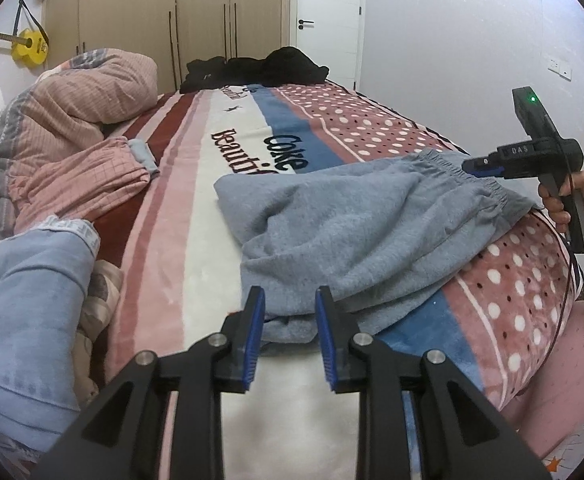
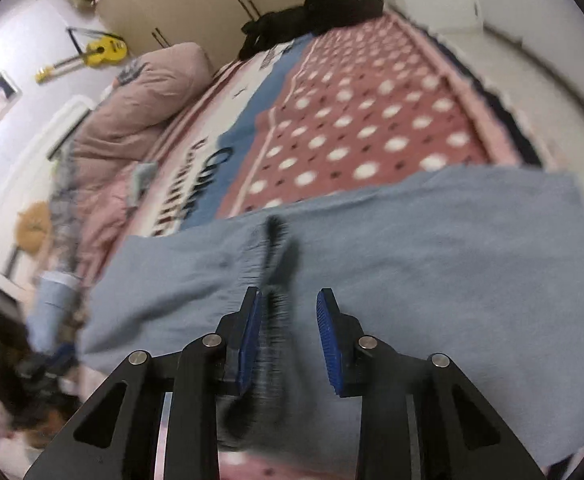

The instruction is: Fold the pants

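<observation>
Grey-blue fleece pants lie folded across the patterned blanket, with the elastic waistband toward the right edge of the bed. My left gripper hovers at the pants' near end. Its blue pads stand apart, and the cloth edge lies just beyond them without being pinched. My right gripper, held by a hand, has its tips at the waistband. The right wrist view is blurred. There my right gripper has a gap between its pads above the pants, and a dark cord streaks past the left pad.
A pink quilt and pink pants are heaped at the left. A light blue denim garment lies at the near left and black clothes at the far end. The bed drops off at the right, by the white wall.
</observation>
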### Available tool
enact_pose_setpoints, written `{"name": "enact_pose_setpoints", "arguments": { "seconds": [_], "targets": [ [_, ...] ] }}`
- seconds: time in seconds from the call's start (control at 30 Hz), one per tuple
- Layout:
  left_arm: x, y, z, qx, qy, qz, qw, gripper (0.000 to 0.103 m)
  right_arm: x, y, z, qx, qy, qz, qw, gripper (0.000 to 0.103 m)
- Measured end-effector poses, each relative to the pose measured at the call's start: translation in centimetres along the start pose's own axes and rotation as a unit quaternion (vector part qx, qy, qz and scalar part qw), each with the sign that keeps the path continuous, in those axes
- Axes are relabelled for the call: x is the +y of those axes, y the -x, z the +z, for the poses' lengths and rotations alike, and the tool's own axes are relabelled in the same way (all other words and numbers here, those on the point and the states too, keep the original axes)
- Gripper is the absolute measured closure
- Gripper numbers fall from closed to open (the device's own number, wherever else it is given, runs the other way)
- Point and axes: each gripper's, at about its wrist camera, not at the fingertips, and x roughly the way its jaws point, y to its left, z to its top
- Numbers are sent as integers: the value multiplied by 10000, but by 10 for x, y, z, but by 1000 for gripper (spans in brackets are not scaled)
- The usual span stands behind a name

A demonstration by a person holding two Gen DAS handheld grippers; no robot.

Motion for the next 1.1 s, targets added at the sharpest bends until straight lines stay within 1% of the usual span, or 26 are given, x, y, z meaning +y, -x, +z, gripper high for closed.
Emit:
{"name": "enact_pose_setpoints", "arguments": {
  "seconds": [0.03, 0.13, 0.23, 0.27, 0.33, 0.47, 0.5, 0.53, 0.6, 0.67, 0.73, 0.9, 0.97, 1.0, 1.03, 1.07, 1.1],
  "targets": [
    [0, 0, 0, -5, 12, -12, 10000, 81, -1, 0, -1, 64, 65, 9, 10000, 79],
    [-1, -1, 3, -21, 64, -71, 10000, 81, 7, -9, -6, 493, 330, 339, 9977, 80],
    [-5, -1, 4, -11, 28, -80, 10000, 81, 23, -16, -10, 624, 625, 559, 9945, 80],
    [-5, -1, 4, 1, 8, -82, 10000, 81, 27, -17, -10, 627, 674, 619, 9938, 78],
    [-6, -1, 4, 19, -7, -74, 10000, 81, 32, -20, -10, 639, 745, 660, 9930, 68],
    [-6, -3, 5, 43, 19, -76, 10000, 81, 42, -29, -13, 711, 982, 611, 9907, 68],
    [-6, -3, 5, 45, 18, -82, 10000, 81, 46, -31, -13, 694, 1034, 601, 9904, 71],
    [-7, -3, 5, 50, 8, -87, 9999, 81, 50, -32, -13, 635, 1117, 538, 9902, 85],
    [-8, -5, 5, 62, -16, -74, 10000, 81, 56, -30, -12, 488, 1266, 351, 9901, 98],
    [-9, -7, 5, 79, -41, -64, 9999, 81, 59, -30, -9, 350, 1287, 250, 9908, 98],
    [-10, -8, 5, 101, -48, -65, 9999, 81, 60, -28, -2, 166, 1219, 43, 9924, 99],
    [-17, -16, 2, 206, -154, -58, 9997, 81, 58, -27, 16, -118, 1086, -279, 9936, 99],
    [-18, -21, 0, 274, -164, -26, 9995, 81, 55, -33, 21, -52, 1031, -274, 9943, 99],
    [-17, -21, -1, 285, -153, -9, 9995, 80, 52, -39, 22, 94, 958, -286, 9949, 99],
    [-16, -22, -1, 289, -132, -5, 9995, 79, 48, -47, 23, 285, 847, -309, 9955, 96],
    [-14, -21, -1, 289, -101, -13, 9995, 78, 43, -52, 22, 389, 740, -337, 9959, 92],
    [-11, -19, -2, 284, -69, -10, 9996, 78, 38, -55, 20, 462, 652, -353, 9962, 91]
  ]
}}
